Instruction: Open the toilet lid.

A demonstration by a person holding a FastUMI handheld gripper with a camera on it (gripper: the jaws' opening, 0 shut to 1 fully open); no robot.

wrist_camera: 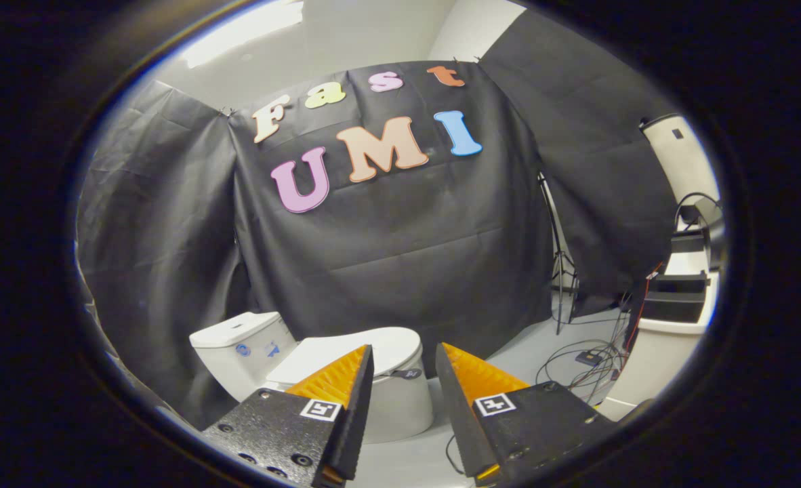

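In the gripper view, your gripper [404, 359] hangs with its jaws parted and empty; the toilet [400, 400] stands beyond the fingers, its lid [394, 346] down flat. Expect a stiff, smooth, hinged lid, likely slippery; hook its front lip. Around it lie pale floor [529, 349], loose cables [577, 366] and a tripod [560, 264]

A white toilet [400, 379] with a smooth, glossy ceramic-looking body and a closed lid [353, 352] of like sheen stands before matt black cloth [387, 257], creased and hanging in folds. The gripper [404, 359], its jaws apart ahead of the toilet, has ridged pads [333, 379] on speckled, rough-finished mounts. The floor [529, 352] looks smooth and pale
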